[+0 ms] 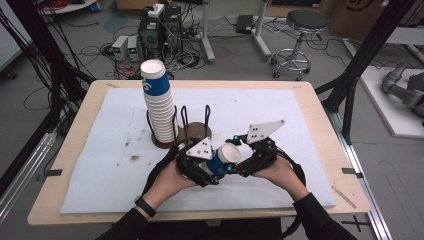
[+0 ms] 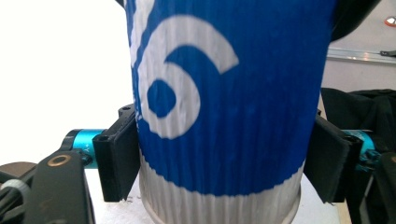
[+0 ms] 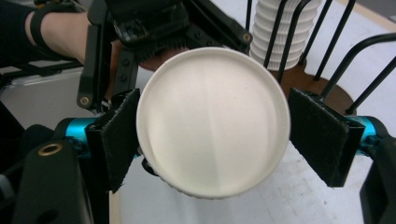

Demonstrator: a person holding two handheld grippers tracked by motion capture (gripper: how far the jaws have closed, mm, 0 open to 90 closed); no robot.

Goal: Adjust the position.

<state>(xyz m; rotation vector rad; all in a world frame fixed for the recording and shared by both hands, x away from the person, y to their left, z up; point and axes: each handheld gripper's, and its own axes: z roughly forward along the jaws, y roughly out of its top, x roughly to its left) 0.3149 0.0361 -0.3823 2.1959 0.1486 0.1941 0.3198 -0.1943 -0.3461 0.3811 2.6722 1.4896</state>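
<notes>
A: Where is the blue paper cup (image 1: 222, 158) and who has it?

B: It hangs just above the surface (image 1: 310, 150), near the front edge, between the person's two hands. The left gripper (image 1: 212, 170) clamps it: in the left gripper view both black pads (image 2: 119, 156) press the ribbed wall of the cup (image 2: 224, 116) near its white bottom band, jaws partly closed to the cup's width.

A: And the right gripper (image 1: 245, 155)?

B: It faces the cup's mouth end-on. In the right gripper view the white rim (image 3: 212, 121) sits between its pads. The left pad (image 3: 116, 137) touches or nearly touches the rim; the right pad (image 3: 322, 135) stands a little apart. So I judge it open around the cup, not gripping.

A: Why hold it that way?

B: Likely one gripper steadies the body while the other lines up on the rim, either to take the cup over or to pull a nested cup free. I cannot tell whether a second cup sits inside.

A: What else is nearby?

B: Just behind the hands, a round brown holder (image 1: 200, 132) with black wire posts keeps a tall stack of cups (image 1: 159, 100) upright.
</notes>
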